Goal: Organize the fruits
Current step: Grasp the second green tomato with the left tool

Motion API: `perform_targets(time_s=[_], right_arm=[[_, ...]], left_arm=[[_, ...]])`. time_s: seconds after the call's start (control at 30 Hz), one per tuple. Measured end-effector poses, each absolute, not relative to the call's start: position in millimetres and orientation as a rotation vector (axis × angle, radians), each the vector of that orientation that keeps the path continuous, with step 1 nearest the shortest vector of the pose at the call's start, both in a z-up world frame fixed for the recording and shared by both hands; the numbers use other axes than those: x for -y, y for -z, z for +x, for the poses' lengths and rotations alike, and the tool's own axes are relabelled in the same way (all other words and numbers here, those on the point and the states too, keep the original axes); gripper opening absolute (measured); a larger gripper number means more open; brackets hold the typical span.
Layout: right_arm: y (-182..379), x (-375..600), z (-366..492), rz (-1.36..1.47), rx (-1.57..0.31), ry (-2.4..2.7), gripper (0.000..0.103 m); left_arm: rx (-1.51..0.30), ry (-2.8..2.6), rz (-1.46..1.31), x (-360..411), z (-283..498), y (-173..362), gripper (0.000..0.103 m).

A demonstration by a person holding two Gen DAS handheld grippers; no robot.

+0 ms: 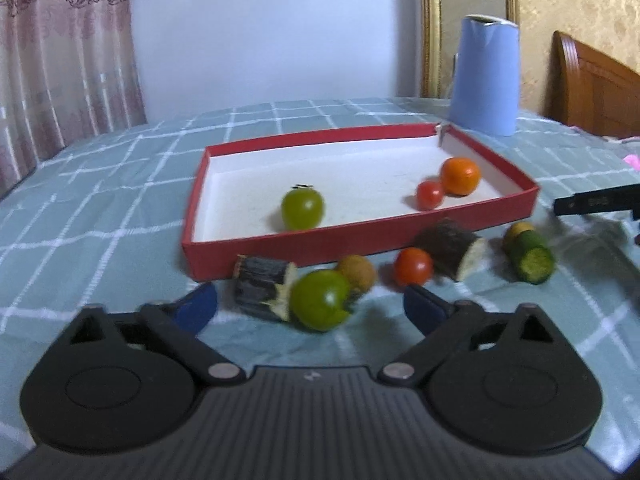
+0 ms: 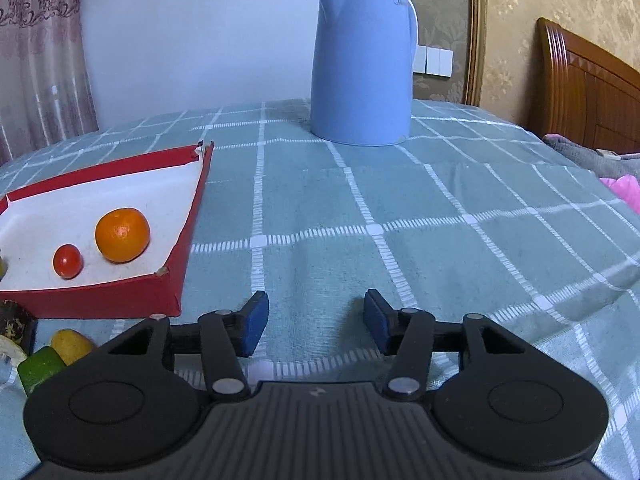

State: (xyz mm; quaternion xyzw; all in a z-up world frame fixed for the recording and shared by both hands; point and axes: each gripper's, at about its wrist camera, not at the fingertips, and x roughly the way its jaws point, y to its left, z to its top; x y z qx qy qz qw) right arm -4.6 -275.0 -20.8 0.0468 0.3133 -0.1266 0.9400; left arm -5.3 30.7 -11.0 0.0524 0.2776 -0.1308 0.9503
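Pale wall [image 1: 260,28], pink curtain [image 1: 60,52] left, wood headboard [image 2: 588,92] right, gold-framed panel [image 2: 476,32], checked teal bedspread [image 2: 400,208].

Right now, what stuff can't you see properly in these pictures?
- Brown round fruit, left wrist view: partly hidden behind the green tomato.
- Yellow fruit, left wrist view: mostly hidden behind the cucumber piece.
- Green fruit in the red box, right wrist view: cut off by the left edge.
- Right gripper, left wrist view: blurred, cut off by the right edge.
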Motion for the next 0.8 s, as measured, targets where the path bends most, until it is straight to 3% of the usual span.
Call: perform_targets(time_s=[0.2,0.33,0.8], right_arm=[[20.6,274.1,-6.1,0.090,-0.642,0.250,0.056],[20.9,273.3,-5.6,0.092,-0.644,0.245,0.058],[21.2,272.3,-4.9,0.089,-0.646,0.241,0.061]], left_arm=[[-0.551,0.268,0.090,-25.0,-11.1,8.2,0.083],[-0.534,0.293,0.073,-20.3,-24.8,5.9,0.069],[-0.538,0.256,0.122,-6.6,-10.7,8.3,0.062]])
